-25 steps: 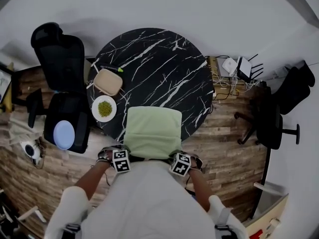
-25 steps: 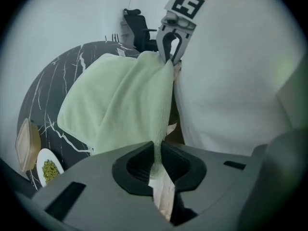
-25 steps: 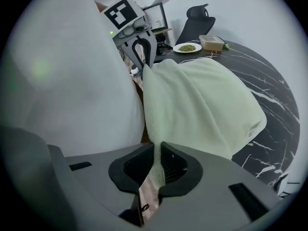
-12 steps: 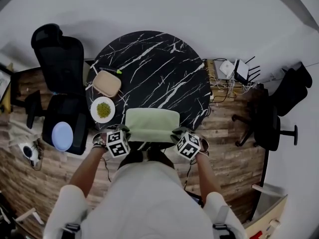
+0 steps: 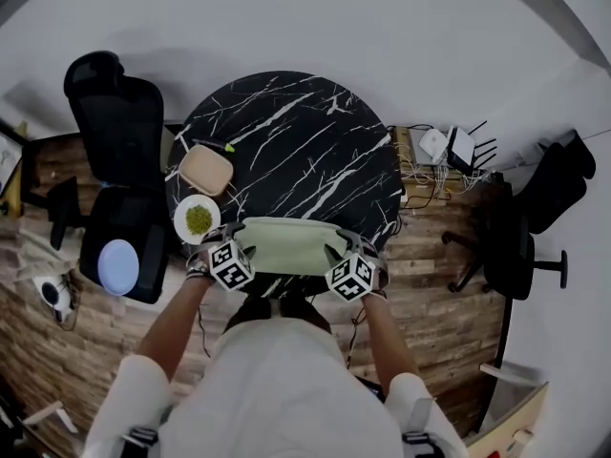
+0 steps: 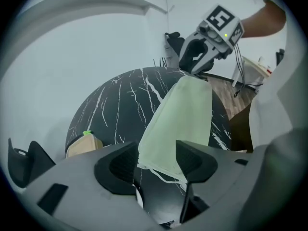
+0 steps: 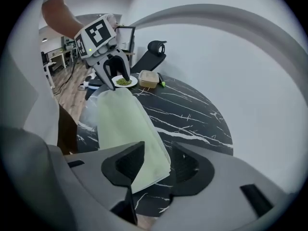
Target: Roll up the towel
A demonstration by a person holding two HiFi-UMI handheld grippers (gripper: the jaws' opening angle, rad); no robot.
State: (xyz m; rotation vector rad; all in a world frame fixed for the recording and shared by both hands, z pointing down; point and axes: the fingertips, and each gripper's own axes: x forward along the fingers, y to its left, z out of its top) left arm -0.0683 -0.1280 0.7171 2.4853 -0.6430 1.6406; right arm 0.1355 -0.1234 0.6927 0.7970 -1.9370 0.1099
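Note:
The pale green towel lies as a narrow folded band on the near edge of the round black marble table. My left gripper is at its left end and my right gripper at its right end. In the left gripper view the towel's end lies between the jaws of the left gripper. They are opening and do not press on it. In the right gripper view the towel's corner lies between the opening jaws of the right gripper, also loose.
A white plate of green food and a tan box sit on the table's left side, close to my left gripper. A black office chair stands to the left, another chair to the right, beside cables and a router.
The towel's near part, which hung over the table edge toward me, has been brought up onto the table, making a shorter band. Both grippers moved forward with it and opened their jaws.

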